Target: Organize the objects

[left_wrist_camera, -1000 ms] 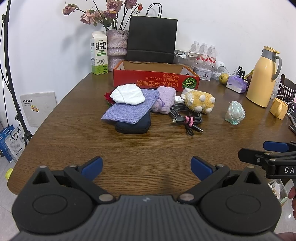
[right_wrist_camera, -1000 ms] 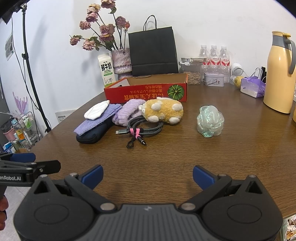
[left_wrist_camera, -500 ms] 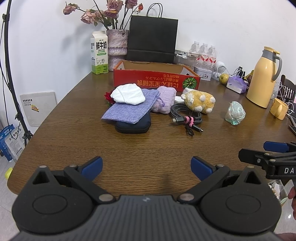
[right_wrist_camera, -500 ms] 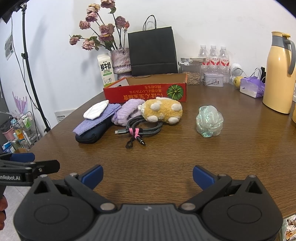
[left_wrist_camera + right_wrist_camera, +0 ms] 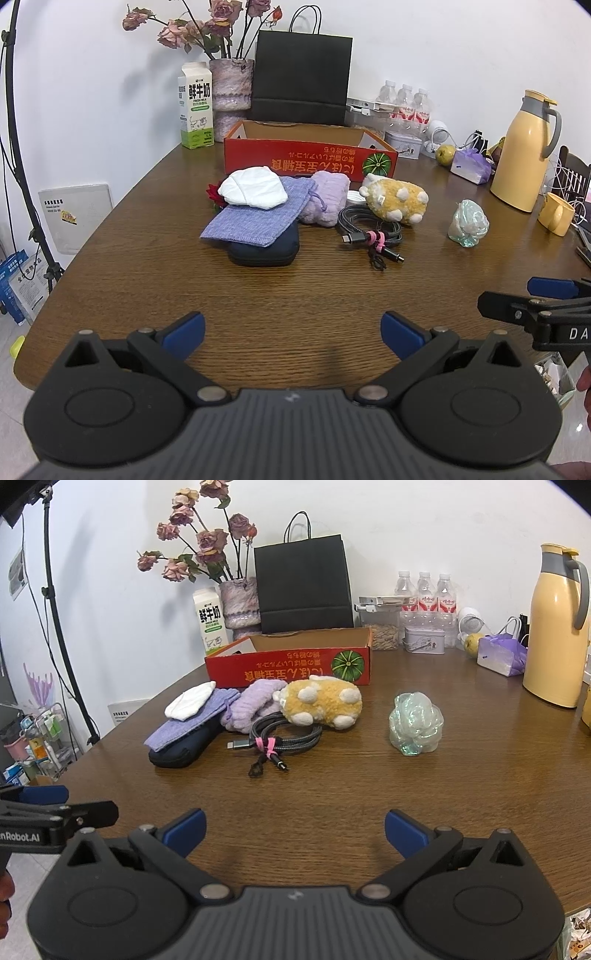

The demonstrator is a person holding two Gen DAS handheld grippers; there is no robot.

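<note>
A pile lies mid-table: a white cloth (image 5: pixel 253 186) on a blue-purple pouch (image 5: pixel 251 218), over a dark navy case (image 5: pixel 264 251), a lilac fuzzy pouch (image 5: pixel 327 201), a coiled black cable (image 5: pixel 369 229), a yellow plush toy (image 5: pixel 397 201) and an iridescent bundle (image 5: pixel 467 223). A red open cardboard box (image 5: pixel 310 160) stands behind them. My left gripper (image 5: pixel 291 330) is open and empty near the front edge. My right gripper (image 5: pixel 293 829) is open and empty, to its right. The same pile shows in the right wrist view: plush toy (image 5: pixel 321 701), cable (image 5: pixel 284 734), bundle (image 5: pixel 415 723).
At the back stand a milk carton (image 5: pixel 195 107), a vase of dried roses (image 5: pixel 231 92), a black paper bag (image 5: pixel 301 77) and water bottles (image 5: pixel 406 101). A yellow thermos (image 5: pixel 524 151) and yellow mug (image 5: pixel 556 214) are at the right. A light stand (image 5: pixel 62 627) is off the table's left.
</note>
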